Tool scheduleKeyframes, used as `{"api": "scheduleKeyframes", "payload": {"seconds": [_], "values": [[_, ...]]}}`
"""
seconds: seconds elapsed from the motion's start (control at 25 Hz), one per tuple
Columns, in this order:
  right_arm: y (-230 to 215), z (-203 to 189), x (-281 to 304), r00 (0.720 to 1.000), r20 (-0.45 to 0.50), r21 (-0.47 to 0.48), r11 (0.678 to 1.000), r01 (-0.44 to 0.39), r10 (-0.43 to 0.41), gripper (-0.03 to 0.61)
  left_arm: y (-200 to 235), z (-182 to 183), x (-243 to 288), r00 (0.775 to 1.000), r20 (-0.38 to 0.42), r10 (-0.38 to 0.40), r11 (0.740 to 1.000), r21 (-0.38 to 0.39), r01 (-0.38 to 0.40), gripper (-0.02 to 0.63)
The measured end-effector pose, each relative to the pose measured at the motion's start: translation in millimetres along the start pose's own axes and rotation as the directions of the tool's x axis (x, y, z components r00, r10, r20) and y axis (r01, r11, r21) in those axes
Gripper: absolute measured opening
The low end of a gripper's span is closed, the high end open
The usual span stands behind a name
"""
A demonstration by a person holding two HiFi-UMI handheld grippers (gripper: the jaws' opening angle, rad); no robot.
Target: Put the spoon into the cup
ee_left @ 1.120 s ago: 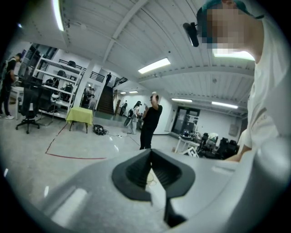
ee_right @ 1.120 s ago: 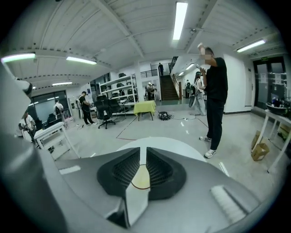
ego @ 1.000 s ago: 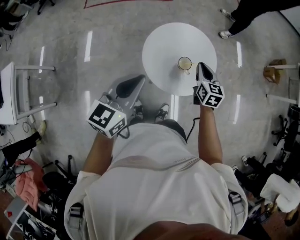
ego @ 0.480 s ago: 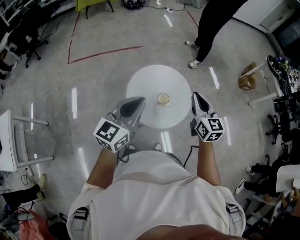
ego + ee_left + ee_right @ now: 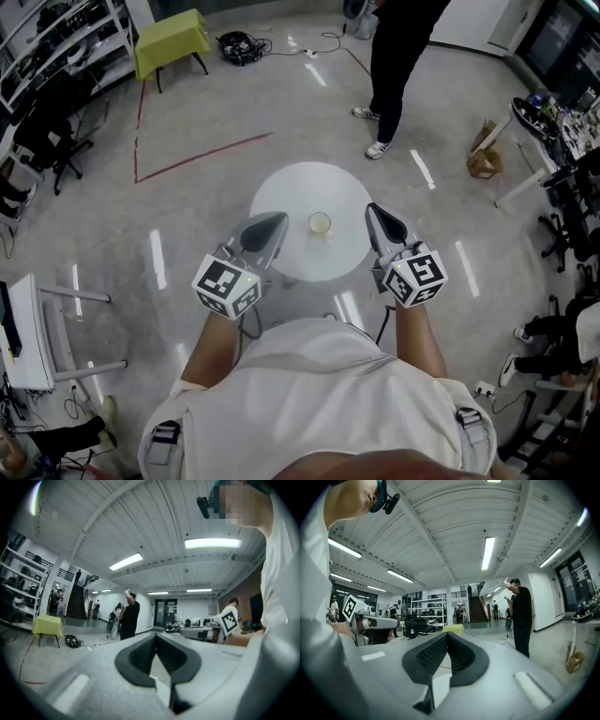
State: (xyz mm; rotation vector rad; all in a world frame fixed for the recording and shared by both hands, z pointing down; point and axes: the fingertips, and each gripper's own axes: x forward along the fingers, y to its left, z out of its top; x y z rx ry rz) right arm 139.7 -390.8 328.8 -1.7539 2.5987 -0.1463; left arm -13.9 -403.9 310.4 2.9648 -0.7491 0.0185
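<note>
Cup (image 5: pixel 320 224) on round white table (image 5: pixel 281 197); left gripper (image 5: pixel 274 225), right gripper (image 5: pixel 373 212) fingers pressed together, empty.

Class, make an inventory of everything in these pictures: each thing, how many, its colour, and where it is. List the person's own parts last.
Round table: one, white, mid-floor, ahead of the person.
Cup: one, pale, near the round table's middle.
Spoon: none can be made out.
Small table: one, yellow-green cover, far left.
Floor tape: red lines, left of the round table.
Cardboard box: one, brown, on the floor at right.
Bystander: one, black clothes, beyond the round table.
Left tongs: grey, shut, empty, by the round table's left edge.
Right tongs: grey, shut, empty, by its right edge.
Shirt: white, the person's own.
</note>
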Motion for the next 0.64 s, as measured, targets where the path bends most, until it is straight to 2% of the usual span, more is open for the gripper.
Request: {"api": "scheduleKeyframes", "payload": {"seconds": [0.24,0.64], "values": [[-18.8,-1.6,-5.5,1.0,-0.011,0.011,1.0,0.003,-0.003,0.005,-10.6,6.5,16.5,1.0,-0.001,-0.004,1.0,0.018,0.004,0.002],[-19.9,-3.1,-7.7,1.0,-0.017,0.004,1.0,-0.022,0.022,0.005,-17.8,5.7,17.8,1.0,-0.003,0.014,1.0,0.02,-0.014,0.002]]}}
